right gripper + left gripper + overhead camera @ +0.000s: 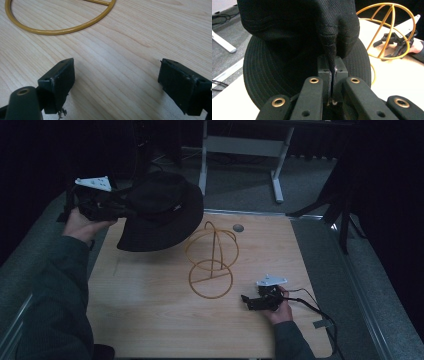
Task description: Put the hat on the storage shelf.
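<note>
the left gripper (332, 82), its jaws pressed together on a fold of a black bucket hat (299, 42), holds the hat in the air above the far left corner of a light wooden table (150, 320). in the high view the hat (160, 212) hangs with its brim tilted, just left of a yellow wire hat stand (212, 262) standing upright near the table's middle. the right gripper (116, 85) rests low over the tabletop near the stand's ring base (60, 30), jaws spread wide apart with nothing between them.
</note>
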Demonstrator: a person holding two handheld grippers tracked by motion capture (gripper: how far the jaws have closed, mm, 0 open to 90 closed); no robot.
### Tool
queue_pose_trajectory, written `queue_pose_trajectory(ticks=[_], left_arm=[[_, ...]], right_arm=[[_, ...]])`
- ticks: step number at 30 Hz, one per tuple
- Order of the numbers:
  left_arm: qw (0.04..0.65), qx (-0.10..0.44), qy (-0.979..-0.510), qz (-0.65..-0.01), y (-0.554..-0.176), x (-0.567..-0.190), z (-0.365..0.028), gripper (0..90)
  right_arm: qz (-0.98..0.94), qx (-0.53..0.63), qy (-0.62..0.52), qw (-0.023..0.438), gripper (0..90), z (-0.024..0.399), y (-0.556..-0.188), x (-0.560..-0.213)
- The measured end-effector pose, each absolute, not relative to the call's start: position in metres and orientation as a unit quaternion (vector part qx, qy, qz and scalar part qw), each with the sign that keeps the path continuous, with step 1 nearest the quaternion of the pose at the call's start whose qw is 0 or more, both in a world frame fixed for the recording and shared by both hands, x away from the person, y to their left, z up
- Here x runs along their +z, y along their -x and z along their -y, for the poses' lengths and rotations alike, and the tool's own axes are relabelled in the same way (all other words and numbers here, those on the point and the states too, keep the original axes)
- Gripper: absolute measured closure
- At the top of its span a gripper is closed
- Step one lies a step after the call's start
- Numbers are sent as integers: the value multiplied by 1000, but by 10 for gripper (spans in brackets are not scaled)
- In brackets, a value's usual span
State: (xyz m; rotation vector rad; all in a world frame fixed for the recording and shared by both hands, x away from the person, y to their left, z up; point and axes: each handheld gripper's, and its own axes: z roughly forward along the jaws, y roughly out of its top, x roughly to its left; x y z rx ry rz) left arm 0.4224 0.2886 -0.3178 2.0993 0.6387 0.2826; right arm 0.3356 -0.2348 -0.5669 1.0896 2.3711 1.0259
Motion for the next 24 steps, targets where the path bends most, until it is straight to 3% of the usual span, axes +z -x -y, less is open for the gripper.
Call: queue_pose_trajectory(ticks=[24], left_arm=[[461,110,-847,-239,-416,-309,-287,884]], right_arm=[[-834,361,-383,168,137,235,-336,-567]])
